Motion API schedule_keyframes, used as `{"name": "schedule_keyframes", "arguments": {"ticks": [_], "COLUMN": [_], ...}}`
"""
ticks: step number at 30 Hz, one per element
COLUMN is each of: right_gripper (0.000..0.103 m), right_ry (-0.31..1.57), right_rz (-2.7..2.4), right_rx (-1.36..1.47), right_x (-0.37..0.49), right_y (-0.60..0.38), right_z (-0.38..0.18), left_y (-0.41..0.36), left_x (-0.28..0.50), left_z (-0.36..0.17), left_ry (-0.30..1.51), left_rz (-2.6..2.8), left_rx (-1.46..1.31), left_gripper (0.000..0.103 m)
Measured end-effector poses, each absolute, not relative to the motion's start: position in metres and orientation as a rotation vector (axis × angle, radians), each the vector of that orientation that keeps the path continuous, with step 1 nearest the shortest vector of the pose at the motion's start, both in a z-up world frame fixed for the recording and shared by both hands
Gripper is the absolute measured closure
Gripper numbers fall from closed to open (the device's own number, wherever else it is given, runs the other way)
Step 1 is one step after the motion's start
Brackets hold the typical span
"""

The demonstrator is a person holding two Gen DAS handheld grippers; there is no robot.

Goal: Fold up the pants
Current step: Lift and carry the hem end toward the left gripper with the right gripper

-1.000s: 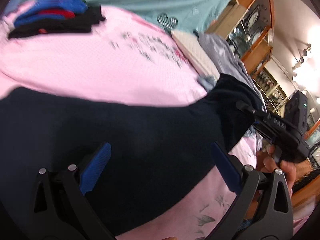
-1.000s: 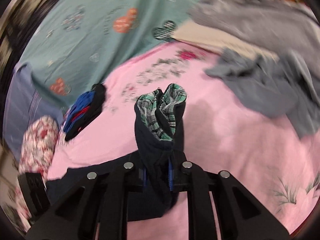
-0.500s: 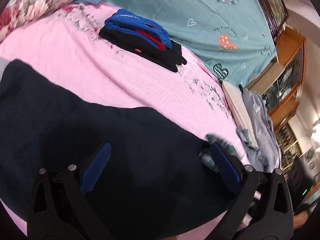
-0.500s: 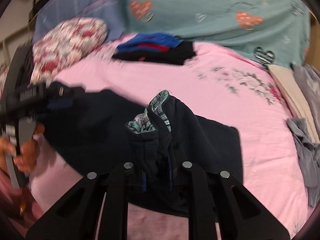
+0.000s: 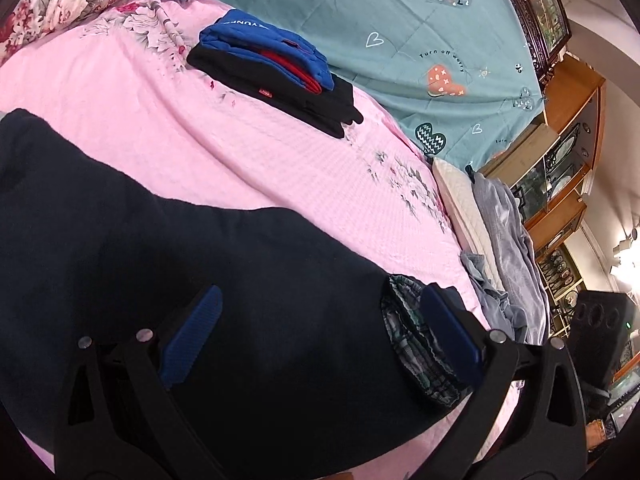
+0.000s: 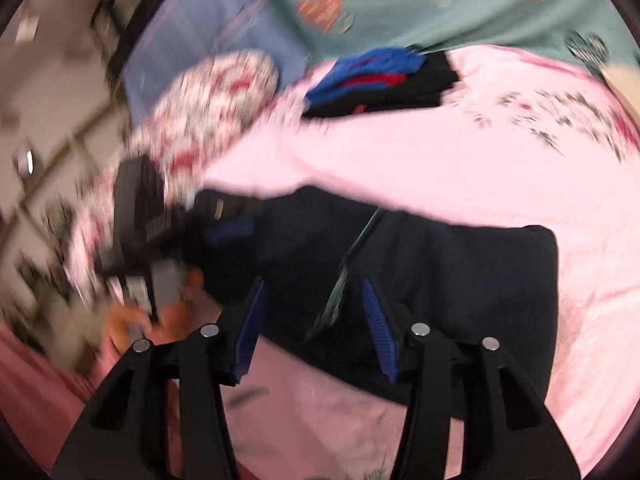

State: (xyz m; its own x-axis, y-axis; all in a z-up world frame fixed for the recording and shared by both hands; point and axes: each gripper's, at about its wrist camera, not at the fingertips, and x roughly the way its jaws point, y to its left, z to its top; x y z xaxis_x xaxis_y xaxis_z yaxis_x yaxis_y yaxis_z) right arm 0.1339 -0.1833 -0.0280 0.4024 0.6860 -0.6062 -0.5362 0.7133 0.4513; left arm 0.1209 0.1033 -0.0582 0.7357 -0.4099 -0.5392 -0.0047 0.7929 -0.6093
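Dark navy pants (image 5: 248,280) lie flat across the pink bedspread (image 5: 168,128). Their green plaid waistband lining (image 5: 404,332) shows at the right end. My left gripper (image 5: 320,320) is open, its blue pads (image 5: 192,332) just above the cloth, holding nothing. In the right wrist view the pants (image 6: 460,280) lie folded over, and my right gripper (image 6: 316,324) is open just above the plaid edge (image 6: 340,292). The left gripper (image 6: 160,224) shows there at the pants' left end, held by a hand.
A folded stack of blue, red and black clothes (image 5: 272,72) lies at the far side of the bed. Grey garments (image 5: 508,248) and a cream pillow (image 5: 460,200) lie at the right. A floral pillow (image 5: 68,0) and teal blanket (image 5: 400,32) are behind.
The right gripper carried the pants' waist end over to the left, laid it down and opened, letting go. The left gripper stayed open and swung left over the cloth.
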Motion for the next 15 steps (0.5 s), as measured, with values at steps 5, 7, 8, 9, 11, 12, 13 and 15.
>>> {"name": "schedule_keyframes", "arguments": {"ticks": [5,7,8,9,11,12,13,15], "right_gripper": [0.085,0.086,0.086,0.086,0.086,0.086,0.086,0.084], "right_ry": [1.015,1.048,1.013,0.998,0.977,0.966,0.954,1.014], "right_rz": [0.751,0.764,0.757,0.769,0.806,0.821,0.817,0.759], "right_rx": [0.286,0.183,0.133,0.105,0.194,0.267,0.314,0.313], "right_x": [0.155,0.147,0.141,0.138,0.139,0.141,0.143,0.146], "right_y": [-0.178,-0.160,-0.156,-0.155,-0.165,-0.175,-0.182,-0.183], "right_z": [-0.067,-0.077,-0.073,-0.067,-0.060,-0.058,-0.059,-0.073], "left_y": [0.102,0.103,0.104,0.104,0.103,0.102,0.101,0.099], "left_x": [0.120,0.120,0.121,0.121,0.121,0.121,0.121,0.121], "left_z": [-0.058,-0.059,-0.059,-0.059,-0.059,-0.058,-0.058,-0.055], "left_ry": [0.715,0.720,0.723,0.724,0.724,0.725,0.726,0.720], "left_rz": [-0.230,-0.221,-0.219,-0.217,-0.213,-0.212,-0.212,-0.205], "left_rx": [-0.621,-0.626,-0.627,-0.626,-0.614,-0.607,-0.601,-0.581], "left_gripper": [0.002,0.002,0.002,0.002,0.002,0.002,0.002,0.002]}}
